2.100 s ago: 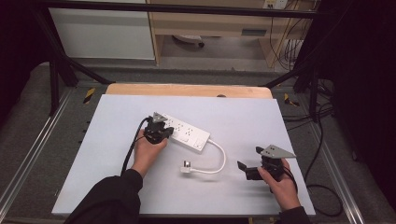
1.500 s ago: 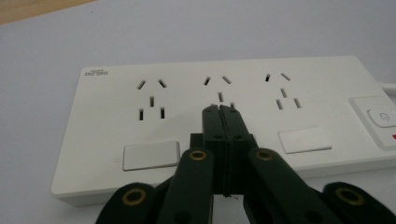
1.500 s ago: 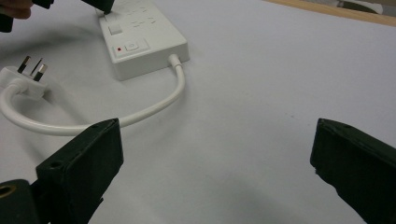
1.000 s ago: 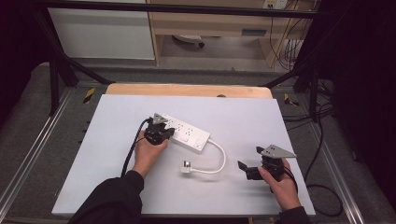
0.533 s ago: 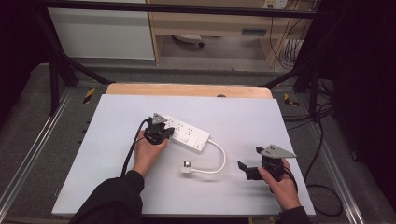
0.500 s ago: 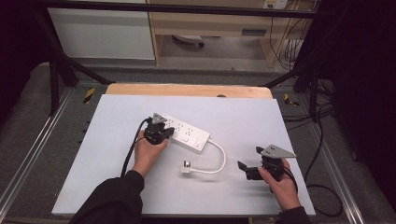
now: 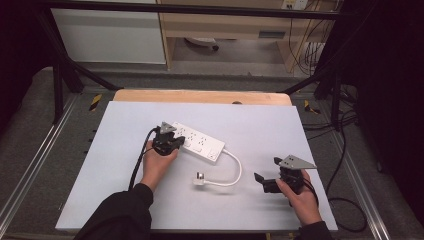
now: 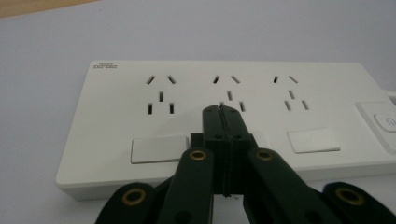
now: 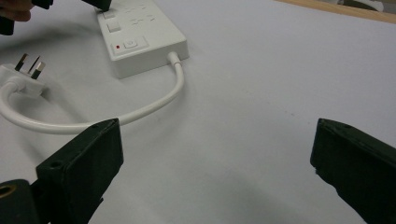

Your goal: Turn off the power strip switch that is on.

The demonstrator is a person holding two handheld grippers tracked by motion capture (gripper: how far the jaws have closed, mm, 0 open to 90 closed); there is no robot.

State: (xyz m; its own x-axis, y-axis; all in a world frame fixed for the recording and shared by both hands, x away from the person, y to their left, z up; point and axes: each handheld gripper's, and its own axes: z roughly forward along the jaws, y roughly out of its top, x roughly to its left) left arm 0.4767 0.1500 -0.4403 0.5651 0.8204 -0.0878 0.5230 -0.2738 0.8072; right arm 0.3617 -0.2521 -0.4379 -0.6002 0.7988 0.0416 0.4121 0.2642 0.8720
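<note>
The white surface point(image 7: 125, 200) carries little besides the strip point(image 7: 199, 141), its cord point(image 7: 235, 172) and the plug point(image 7: 199, 179). A wooden edge point(image 7: 200, 96) runs along the far side, and dark cables point(image 7: 345, 125) lie on the floor to the right. Nothing stands between the right hand-held gripper point(image 7: 265, 182) and the plug; bare surface lies between them.

The strip lies left of the middle of the surface. Its long axis runs diagonally in the high view, from the far left down toward the near right, sockets facing up. The cord leaves its right end, curves toward the person and bends back left to the plug, which lies just in front of the strip, apart from it. In the right gripper view the plug's point(image 9: 25, 74) metal pins point up and away.

The strip point(image 8: 233, 116) is white and flat, with three socket groups in a row, small rectangular covers below them and a switch point(image 8: 387, 122) at the cord end. In the right gripper view a red light point(image 9: 117, 46) shows beside that switch.

The left hand-held gripper point(image 8: 220, 109) has its jaws pressed together, tips over the strip's top face by the middle sockets, holding nothing. The right hand-held gripper point(image 9: 215, 154) rests near the right front edge, jaws wide apart and empty.
</note>
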